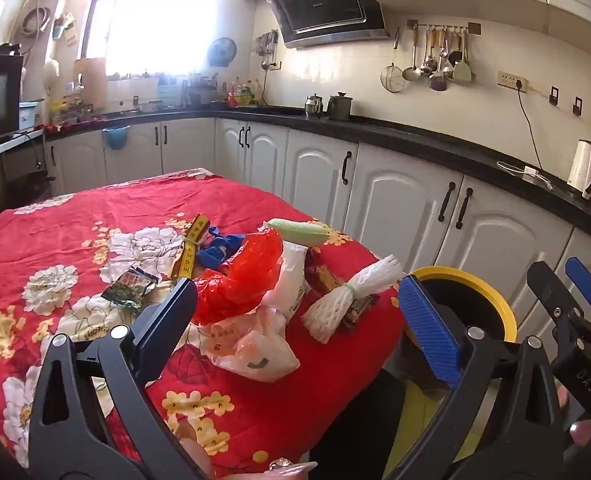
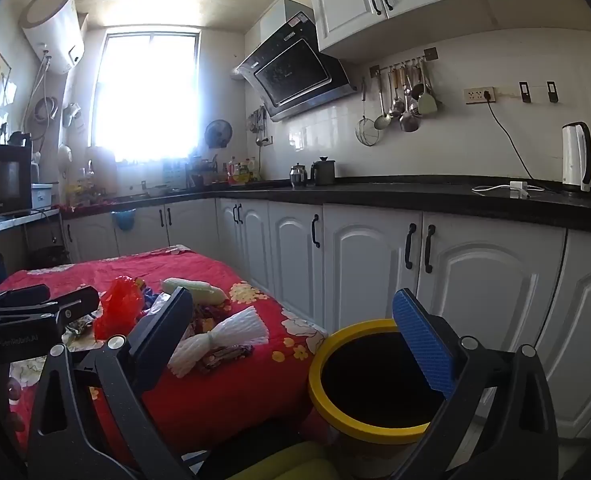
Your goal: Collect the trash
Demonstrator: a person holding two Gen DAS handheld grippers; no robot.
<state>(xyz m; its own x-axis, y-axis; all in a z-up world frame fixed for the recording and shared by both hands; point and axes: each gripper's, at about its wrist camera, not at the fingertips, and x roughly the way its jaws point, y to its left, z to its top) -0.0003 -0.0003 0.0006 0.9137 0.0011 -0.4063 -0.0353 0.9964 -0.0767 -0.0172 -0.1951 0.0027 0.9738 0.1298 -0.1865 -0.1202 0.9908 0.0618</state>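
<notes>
Two grippers, both spread wide, nothing between the fingers of either. Left gripper (image 1: 295, 316) hovers above the near edge of the table (image 1: 55, 216), released, touching nothing; its blue pad (image 1: 429, 328) sits in front of the bin rim in that view. Right gripper (image 2: 291, 340) also released, held up above the gap between table and bin, empty. It shows at 3 o'clock in the left wrist view; the left one shows at 9 o'clock in the right wrist view.

Trash pile lies on the red floral cloth, at 12 o'clock from the left gripper: red plastic bag (image 1: 243, 276) crumpled in the middle, white plastic bag (image 1: 255, 344) just below it and touching, white foam net (image 1: 351, 296) at 3 o'clock of the pile, lying on a dark snack wrapper (image 1: 359, 308). Green foam sleeve (image 1: 299, 232) at the far end, 12 o'clock. Blue scrap (image 1: 215, 246) and yellow printed strip (image 1: 189, 250) at 10 o'clock, green snack packet (image 1: 129, 286) at 9 o'clock, apart from the bags.

Yellow-rimmed bin (image 2: 359, 426) stands on the floor just beside the table's right edge, at 5 o'clock in the right wrist view. Inside is dark; contents cannot be told.
</notes>
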